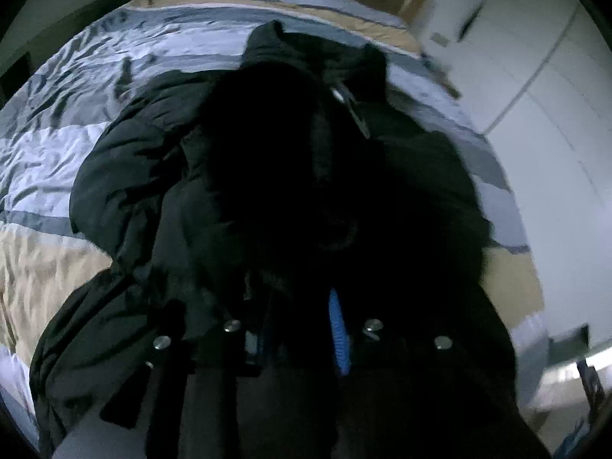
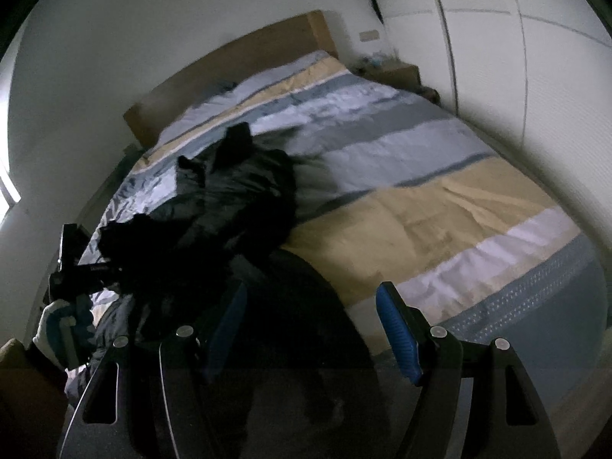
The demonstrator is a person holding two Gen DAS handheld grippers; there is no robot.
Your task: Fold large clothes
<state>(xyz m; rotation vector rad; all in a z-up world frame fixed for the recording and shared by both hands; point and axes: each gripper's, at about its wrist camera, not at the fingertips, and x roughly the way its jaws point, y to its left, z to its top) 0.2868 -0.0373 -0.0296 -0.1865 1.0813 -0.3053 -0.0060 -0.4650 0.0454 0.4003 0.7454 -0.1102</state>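
Right now your black puffer jacket lies heaped on the striped duvet, on the side of the bed away from the white wardrobe doors, with its collar toward the wooden headboard. Your left gripper is sunk in the jacket's dark folds, only one blue pad showing beside the fabric, so I cannot tell whether it grips cloth or has let go. Your right gripper stands wide with nothing pinched, over the jacket's near hem at the bed's foot end.
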